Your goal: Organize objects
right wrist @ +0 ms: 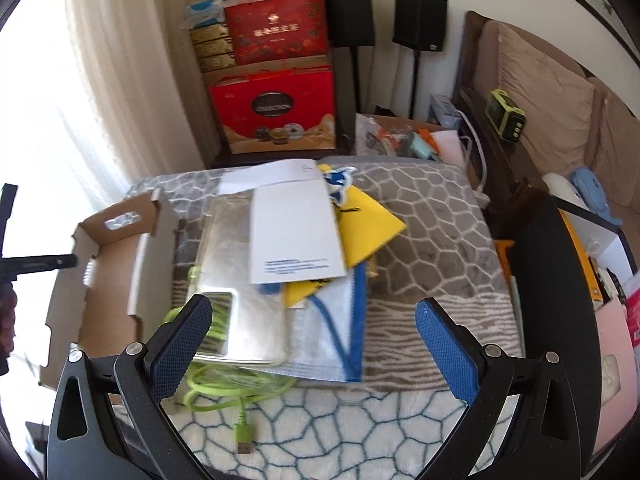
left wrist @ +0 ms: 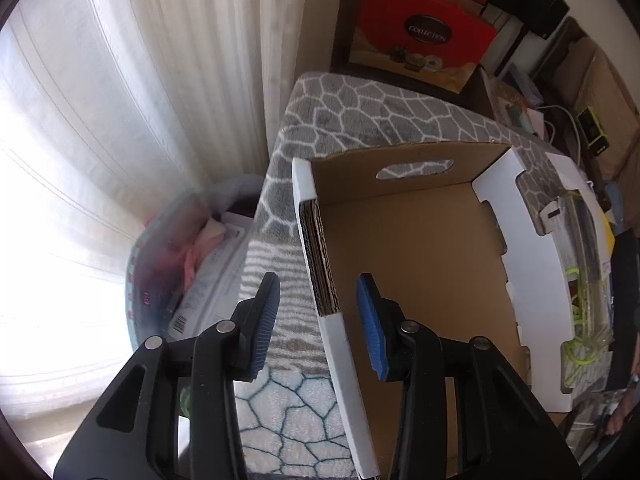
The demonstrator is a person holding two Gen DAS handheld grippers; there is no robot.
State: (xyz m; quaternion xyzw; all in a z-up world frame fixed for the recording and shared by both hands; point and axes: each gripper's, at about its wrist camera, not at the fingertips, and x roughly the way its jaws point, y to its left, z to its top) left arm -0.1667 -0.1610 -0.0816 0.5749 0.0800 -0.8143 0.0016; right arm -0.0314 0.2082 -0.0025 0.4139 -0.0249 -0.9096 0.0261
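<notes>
Your left gripper [left wrist: 318,320] sits right over the near-left wall of the cardboard box [left wrist: 408,248], one blue pad outside it, one inside, and neither pad touches the cardboard: jaws apart with the wall standing between them. The box is open-topped, brown inside, white outside, with a handle cutout in its far wall. It rests on the grey patterned blanket [left wrist: 360,116] that covers the counter.

Your right gripper [right wrist: 314,340] is spread wide, nothing between its pads, hovering over the pile just beside the box's right wall. In that pile: a clear plastic pouch [right wrist: 240,280] lying flat, a white card with blue print [right wrist: 296,232] on top of it, a yellow sheet [right wrist: 372,228] poking out to the right, and a white cloth with blue trim [right wrist: 340,320] underneath. A green cable [right wrist: 224,388] coils out from under the pouch, its plug end trailing toward you on the blanket.

Around you it is crowded. Off the blanket's left edge, by the curtain [left wrist: 120,120], sits a plastic bag of pink things [left wrist: 180,252]. Behind the counter a red gift box [right wrist: 276,112] stands under more stacked boxes, and two black speakers [right wrist: 352,16] on stands line the wall. To the right, an open carton of clutter [right wrist: 404,136] and a brown sofa [right wrist: 552,120] with a green-edged gadget [right wrist: 505,116] on its arm.
</notes>
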